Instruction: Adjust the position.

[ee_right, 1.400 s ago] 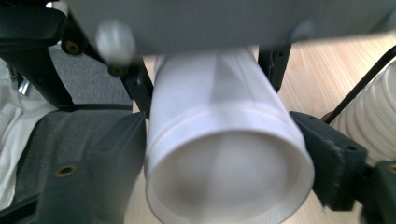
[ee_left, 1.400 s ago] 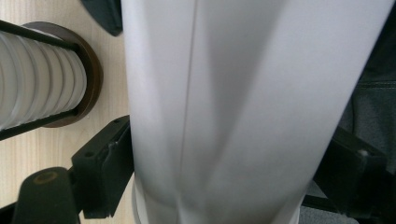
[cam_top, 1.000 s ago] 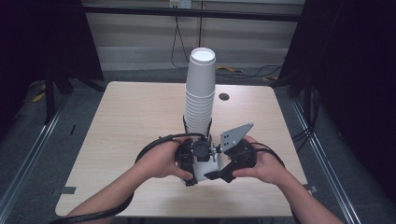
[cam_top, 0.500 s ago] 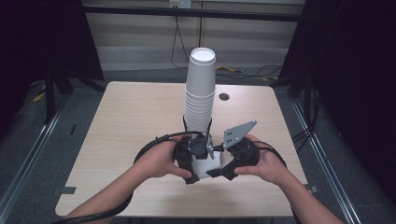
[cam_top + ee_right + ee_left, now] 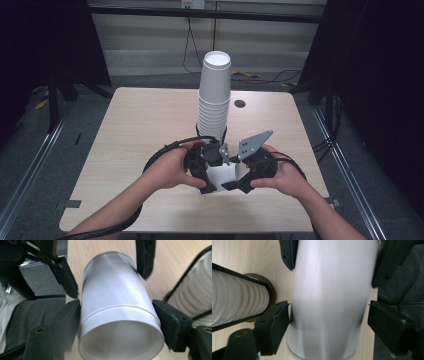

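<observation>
White paper cup (image 5: 117, 307) held sideways between two pairs of black tongs above a pale wooden tabletop (image 5: 172, 262).

The cup's open mouth faces the camera at the bottom, its rolled rim nearest, its base pointing away at the top. The right tongs (image 5: 117, 317) rise from the bottom corners; the left jaw touches the cup's side near the rim, the right jaw sits at the other side, contact unclear. The left tongs (image 5: 107, 267) reach down from the top, one jaw on either side of the cup's base. At the right edge is a ribbed stack of white cups (image 5: 192, 297) inside a thin black frame (image 5: 186, 275).
</observation>
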The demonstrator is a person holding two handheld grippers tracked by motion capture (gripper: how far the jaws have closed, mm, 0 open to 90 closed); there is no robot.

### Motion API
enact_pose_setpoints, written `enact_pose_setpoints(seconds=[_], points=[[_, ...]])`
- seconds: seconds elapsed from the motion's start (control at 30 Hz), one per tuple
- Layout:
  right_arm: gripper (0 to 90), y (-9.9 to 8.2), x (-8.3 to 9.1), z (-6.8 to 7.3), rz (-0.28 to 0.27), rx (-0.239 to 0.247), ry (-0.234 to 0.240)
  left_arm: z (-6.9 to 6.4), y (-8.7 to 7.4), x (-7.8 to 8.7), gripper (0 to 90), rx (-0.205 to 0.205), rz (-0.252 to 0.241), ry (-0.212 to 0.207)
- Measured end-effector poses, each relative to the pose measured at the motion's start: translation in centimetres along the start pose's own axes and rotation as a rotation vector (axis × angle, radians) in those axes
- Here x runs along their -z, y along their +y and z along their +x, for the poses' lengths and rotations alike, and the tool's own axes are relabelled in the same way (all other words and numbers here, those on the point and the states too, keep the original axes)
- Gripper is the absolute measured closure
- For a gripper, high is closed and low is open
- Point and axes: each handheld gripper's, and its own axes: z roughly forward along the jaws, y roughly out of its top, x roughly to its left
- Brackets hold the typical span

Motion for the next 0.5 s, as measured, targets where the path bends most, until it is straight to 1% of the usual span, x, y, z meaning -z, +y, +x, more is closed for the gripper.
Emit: enact_pose_setpoints(seconds=[0.07, 0.13, 0.17, 0.27, 0.3, 0.33, 0.37, 0.4, 0.43, 0.5], points=[[25.3, -0.2, 0.1, -0.1, 0.015, -0.003, -0.006, 0.1, -0.2, 0.4, 18.5, 0.011, -0.015, 0.004], [25.3, -0.5, 0.3, -0.2, 0.028, -0.007, -0.014, 0.3, -0.6, 0.8, 17.6, 0.022, -0.034, 0.007], [25.3, -0.6, 0.3, -0.3, 0.024, -0.006, -0.021, 0.3, -0.7, 0.9, 17.7, 0.036, -0.042, 0.010], [25.2, -0.7, 0.8, -0.4, 0.006, -0.024, -0.030, 0.5, -1.1, 1.1, 18.2, 0.044, -0.049, 0.014], [25.2, -0.8, 0.9, -0.5, 0.004, -0.023, -0.029, 0.5, -1.3, 1.2, 18.1, 0.057, -0.057, 0.013], [25.2, -0.9, 1.0, -0.4, 0.003, -0.028, -0.036, 0.6, -1.6, 1.3, 17.8, 0.059, -0.061, 0.013], [25.2, -1.1, 1.0, -0.5, 0.010, -0.033, -0.030, 0.7, -1.8, 1.4, 18.2, 0.066, -0.067, 0.020], [25.2, -1.2, 1.1, -0.5, 0.010, -0.032, -0.035, 0.8, -2.1, 1.5, 18.2, 0.075, -0.076, 0.023], [25.3, -1.4, 1.2, -0.5, 0.007, -0.040, -0.040, 0.9, -2.4, 1.5, 17.8, 0.085, -0.088, 0.020], [25.3, -1.8, 1.3, -0.6, 0.002, -0.057, -0.049, 1.0, -2.8, 1.5, 17.9, 0.098, -0.096, 0.017]])
